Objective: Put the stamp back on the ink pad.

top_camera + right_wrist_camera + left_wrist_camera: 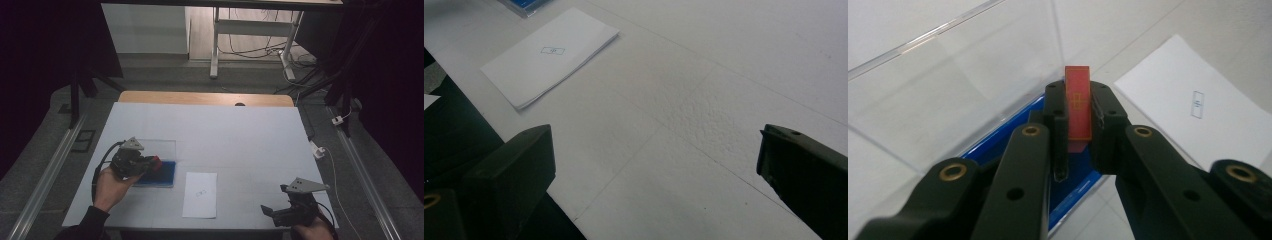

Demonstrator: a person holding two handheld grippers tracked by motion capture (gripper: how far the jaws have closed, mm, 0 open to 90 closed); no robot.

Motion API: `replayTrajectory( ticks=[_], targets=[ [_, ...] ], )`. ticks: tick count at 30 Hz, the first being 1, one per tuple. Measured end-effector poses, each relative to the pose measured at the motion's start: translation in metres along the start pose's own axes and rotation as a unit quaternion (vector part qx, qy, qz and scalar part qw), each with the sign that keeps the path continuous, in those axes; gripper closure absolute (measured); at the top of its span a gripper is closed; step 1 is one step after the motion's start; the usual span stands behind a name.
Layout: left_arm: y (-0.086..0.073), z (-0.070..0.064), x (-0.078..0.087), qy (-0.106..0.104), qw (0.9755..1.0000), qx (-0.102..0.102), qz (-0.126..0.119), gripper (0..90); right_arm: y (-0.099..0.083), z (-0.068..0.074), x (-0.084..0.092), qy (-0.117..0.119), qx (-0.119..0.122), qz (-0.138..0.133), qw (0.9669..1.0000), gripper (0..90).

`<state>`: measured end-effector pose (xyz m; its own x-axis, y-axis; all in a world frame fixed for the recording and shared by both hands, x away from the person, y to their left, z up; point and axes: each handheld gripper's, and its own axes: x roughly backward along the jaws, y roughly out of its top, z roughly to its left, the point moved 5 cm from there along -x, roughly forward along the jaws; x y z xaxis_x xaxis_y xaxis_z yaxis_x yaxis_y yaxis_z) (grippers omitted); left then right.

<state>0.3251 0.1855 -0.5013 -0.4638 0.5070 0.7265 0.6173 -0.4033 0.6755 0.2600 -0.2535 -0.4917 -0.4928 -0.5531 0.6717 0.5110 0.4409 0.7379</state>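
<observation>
The jaws of the left gripper (1079, 127) are clamped on a small red block (1078, 107), which stands upright between them with a faint yellow square outline on its near face; the jaws of the right gripper (651, 165) stand wide apart with nothing between them, above bare white surface (724, 65).

In the high view the white surface (240, 135) covers most of a wooden top whose far edge shows at 12 o'clock. A clear plastic box (160, 147) sits at about 9 o'clock on the surface, and in the left gripper view its transparent walls (948, 95) rise just beyond the jaws. A blue tray (162, 173) lies just in front of the box, touching or nearly touching it; the left gripper (150, 164) hovers over the tray's left part with the red block (156, 160) at its tip. The left hand (111, 186) grips it from 7 o'clock.

A white folded sheet (200, 194) with a small blue mark lies near 6 o'clock, just right of the tray. The right gripper (280, 212) sits at 5 o'clock, well apart from the sheet, with the right hand (312, 231) at the bottom edge.
</observation>
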Motion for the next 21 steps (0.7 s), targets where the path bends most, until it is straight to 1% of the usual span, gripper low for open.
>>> replayTrajectory(
  ticks=[8,14,18,21],
  targets=[
    [-0.007,0.009,-0.007,0.01,0.9998,0.004,0.013,79.5,0.0,0.0,0.0,0.0,0.0,0.0,1.0,2.3],
    [-0.009,0.01,-0.012,0.016,0.9996,-0.002,0.024,79.5,0.0,0.0,0.0,-0.002,0.001,0.001,1.0,2.4],
    [-0.012,0.01,-0.016,0.019,0.9992,-0.004,0.036,79.5,0.0,0.0,0.0,-0.001,0.002,0.002,1.0,2.3],
    [-0.014,0.011,-0.019,0.022,0.9988,-0.01,0.043,79.5,0.0,0.001,0.0,-0.002,0.003,0.002,1.0,2.4]
  ],
)
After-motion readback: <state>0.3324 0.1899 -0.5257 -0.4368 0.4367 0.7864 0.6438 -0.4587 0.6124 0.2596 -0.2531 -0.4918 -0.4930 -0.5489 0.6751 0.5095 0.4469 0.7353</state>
